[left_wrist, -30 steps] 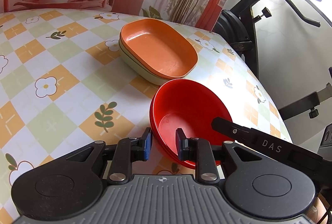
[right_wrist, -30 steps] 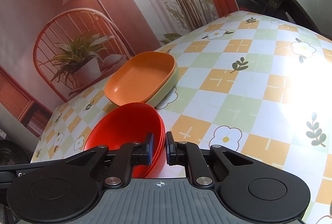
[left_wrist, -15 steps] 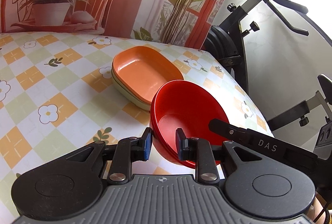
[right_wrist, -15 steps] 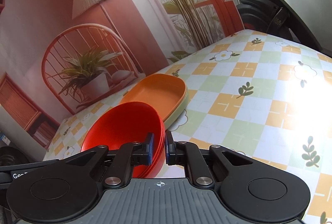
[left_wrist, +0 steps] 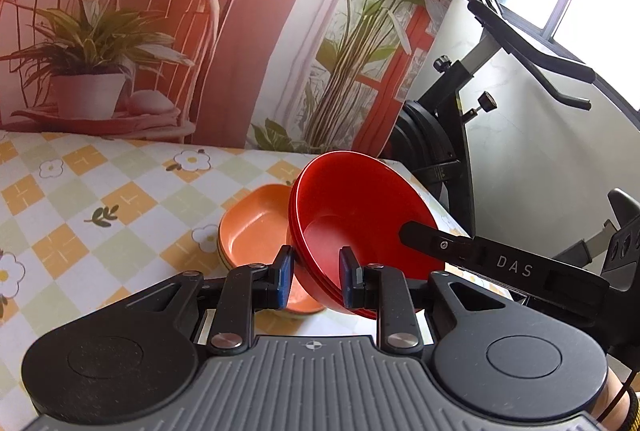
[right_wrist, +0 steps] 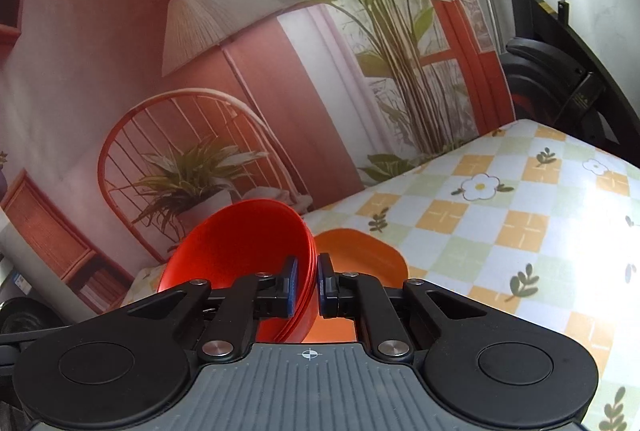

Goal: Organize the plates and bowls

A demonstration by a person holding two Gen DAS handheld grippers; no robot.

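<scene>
Both cameras now sit higher and pitch up versus a second ago: more backdrop, less table, and the red bowls (left_wrist: 360, 215) are up off the cloth, over the orange dish (left_wrist: 256, 231), not beside it.

Table (left_wrist: 100, 199): checked floral cloth; near edge is cut off by the gripper bodies in both views. Right wrist view shows a wide bare stretch of cloth (right_wrist: 520, 223) to the right, sun glare washing out the far right. Back edge meets the printed backdrop; the corner behind the bowls drops off next to an exercise bike (left_wrist: 452, 135).

Bowls: red stack, rim lines (right_wrist: 308, 263) suggest several nested, exact count unclear. Tilted, opening toward the left camera. Underside hidden.

Dishes: orange one on top of a pale green one (left_wrist: 222, 258), only a sliver of green rim visible. Two in that stack as far as I can see. Near end is hidden behind the bowls and left fingers. Whether the bowls touch it, I cannot tell.

Left gripper (left_wrist: 316, 277): fingers straddle the near bowl rim, one outside, one inside, gap wider than the wall; contact unclear.

Right gripper (right_wrist: 306, 289): fingers pinched tight on the opposite rim of the same stack. Its body (left_wrist: 504, 267) crosses the left view's lower right, marked "DAS".
</scene>
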